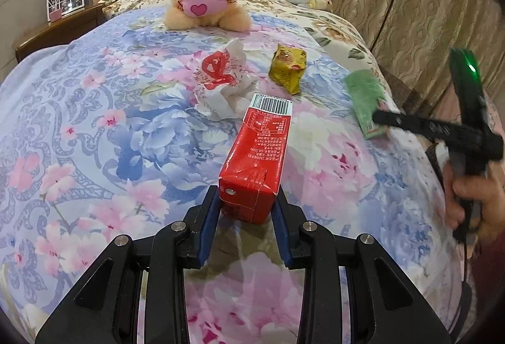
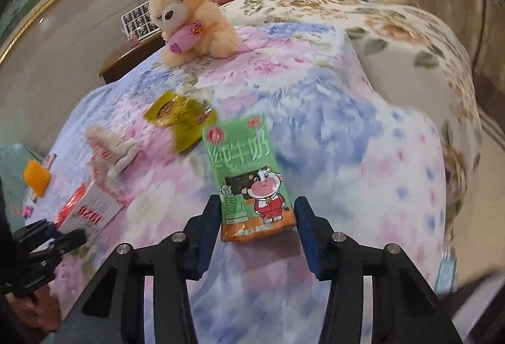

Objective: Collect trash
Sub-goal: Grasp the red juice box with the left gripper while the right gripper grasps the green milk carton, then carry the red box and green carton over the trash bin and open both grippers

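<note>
Left gripper (image 1: pixel 247 211) jaws clamped on near end of red carton (image 1: pixel 257 157), lying on floral bedspread (image 1: pixel 79 123); right gripper (image 2: pixel 257 227) jaws wide, straddling green milk carton (image 2: pixel 249 173), right side clear; crumpled paper (image 1: pixel 222 81), yellow wrapper (image 1: pixel 288 67) farther off.

Crumpled wrapper (image 1: pixel 221 81) and yellow packet (image 1: pixel 288 67) ahead, open quilt (image 1: pixel 79 138) leftward
</note>
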